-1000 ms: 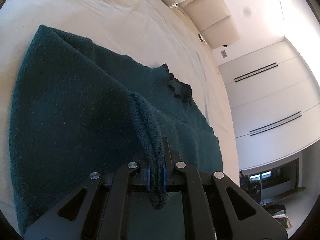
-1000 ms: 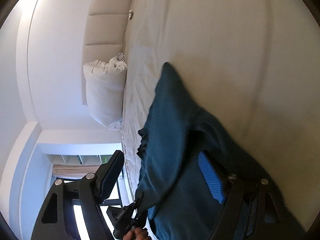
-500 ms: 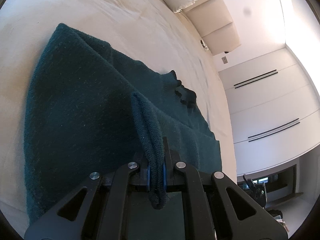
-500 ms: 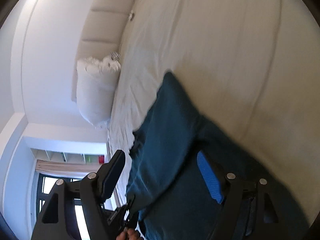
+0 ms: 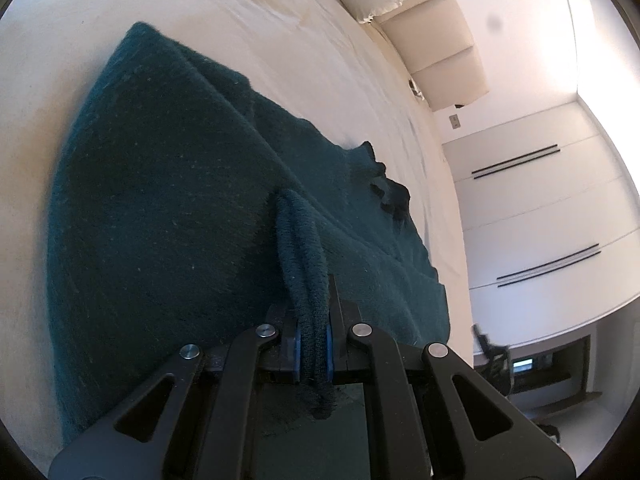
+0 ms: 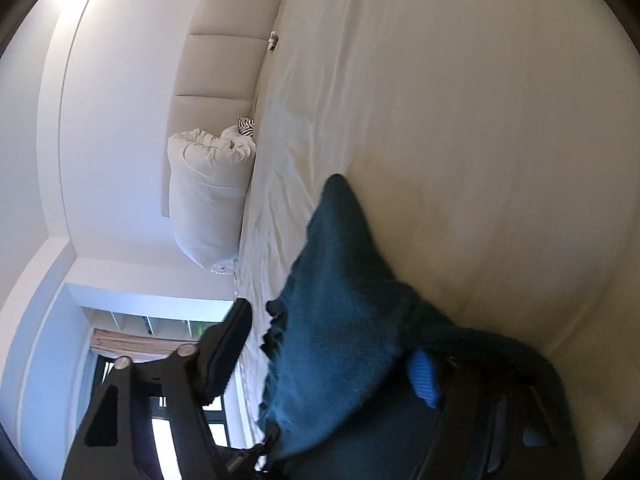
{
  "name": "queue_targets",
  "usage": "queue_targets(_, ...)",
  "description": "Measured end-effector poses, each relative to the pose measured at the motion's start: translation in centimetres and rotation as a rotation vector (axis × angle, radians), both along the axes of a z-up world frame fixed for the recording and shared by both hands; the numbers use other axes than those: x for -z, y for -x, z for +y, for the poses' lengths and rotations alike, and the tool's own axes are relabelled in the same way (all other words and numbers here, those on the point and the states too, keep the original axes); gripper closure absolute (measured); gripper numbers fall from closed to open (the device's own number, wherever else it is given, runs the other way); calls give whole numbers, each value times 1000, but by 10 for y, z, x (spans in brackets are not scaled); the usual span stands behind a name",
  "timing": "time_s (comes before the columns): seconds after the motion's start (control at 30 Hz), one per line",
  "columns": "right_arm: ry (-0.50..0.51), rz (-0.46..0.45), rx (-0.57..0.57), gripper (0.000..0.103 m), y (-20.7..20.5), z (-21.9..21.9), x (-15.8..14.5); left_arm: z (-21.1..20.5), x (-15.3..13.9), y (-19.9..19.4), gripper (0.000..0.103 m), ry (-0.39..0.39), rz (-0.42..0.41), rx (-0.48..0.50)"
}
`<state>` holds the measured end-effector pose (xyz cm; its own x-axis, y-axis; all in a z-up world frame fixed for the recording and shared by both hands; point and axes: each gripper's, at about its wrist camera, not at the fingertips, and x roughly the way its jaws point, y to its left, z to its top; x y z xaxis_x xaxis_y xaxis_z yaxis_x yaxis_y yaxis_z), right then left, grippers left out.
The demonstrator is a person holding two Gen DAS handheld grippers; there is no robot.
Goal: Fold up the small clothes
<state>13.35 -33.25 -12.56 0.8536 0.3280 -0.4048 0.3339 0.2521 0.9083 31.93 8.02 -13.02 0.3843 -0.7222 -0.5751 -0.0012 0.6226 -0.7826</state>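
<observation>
The dark teal knit sweater [image 5: 168,208] lies spread on the cream bed sheet [image 5: 260,32], part of it doubled over so that a raised fold runs across its middle, and its dark neckline [image 5: 384,192] sits toward the far side of the bed. My left gripper [image 5: 312,344] is clamped tight on a ribbed edge of the sweater, the blue pads pressed into the knit with a short tail of fabric hanging out behind them. In my right wrist view the sweater [image 6: 340,320] drapes from the sheet [image 6: 480,120] down across my right gripper [image 6: 332,344]; its jaws have just been closing and there is teal fabric between them, lying against the blue pad of one finger [image 6: 424,376], while the other finger [image 6: 228,344] stands apart from the cloth, so nothing is pinched there. Beyond the sweater, a rolled white duvet [image 6: 208,204] leans against the padded headboard [image 6: 224,68], and white wardrobe doors [image 5: 532,208] with dark bar handles stand past the bed's edge.
</observation>
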Motion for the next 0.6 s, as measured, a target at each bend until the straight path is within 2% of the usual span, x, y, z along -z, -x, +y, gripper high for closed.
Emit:
queue_targets(0.13, 42, -4, -50, 42, 1, 7, -3, 1, -1, 3, 96, -22, -12, 11)
queue_targets(0.33, 59, 96, -159, 36, 10, 18, -33, -4, -9, 7, 96, -79, -21, 36)
queue_targets(0.47, 189, 15, -204, 35, 4, 26, -80, -4, -8, 5, 95, -69, 6, 34)
queue_targets(0.5, 202, -9, -218, 33, -2, 26, -83, -4, -9, 4, 95, -67, 8, 33)
queue_targets(0.6, 172, -7, -272, 33, -28, 28, -74, -6, -10, 3, 95, -81, 10, 37)
